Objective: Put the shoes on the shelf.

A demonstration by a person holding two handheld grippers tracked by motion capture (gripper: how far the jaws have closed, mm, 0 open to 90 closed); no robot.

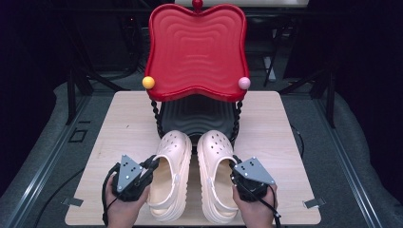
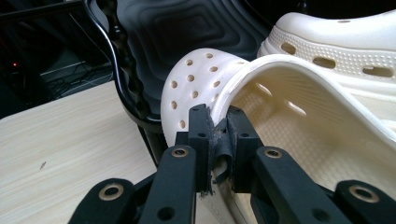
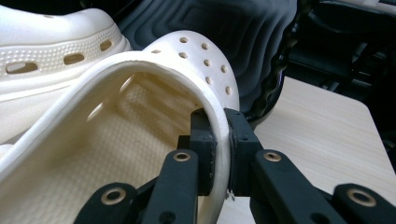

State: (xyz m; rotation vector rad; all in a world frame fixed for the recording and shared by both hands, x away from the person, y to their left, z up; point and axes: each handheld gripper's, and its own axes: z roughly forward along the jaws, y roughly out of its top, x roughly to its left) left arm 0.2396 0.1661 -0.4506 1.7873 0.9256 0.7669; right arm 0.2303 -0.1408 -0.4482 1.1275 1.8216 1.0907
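Both grippers [image 1: 151, 167] [image 1: 234, 167] clamping cream clogs' [image 1: 172, 156] rims

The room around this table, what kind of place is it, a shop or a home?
Neither, probably: it looks like a recording studio or lab. Dark surroundings, metal stand legs and floor cables ring a taped-down wooden table, where handheld grippers pinch cream clogs before a red shelf.

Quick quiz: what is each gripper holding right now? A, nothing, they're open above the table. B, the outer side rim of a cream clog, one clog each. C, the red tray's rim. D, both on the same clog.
B: the left gripper is shut on the left clog rim, and the right gripper on the right clog rim.
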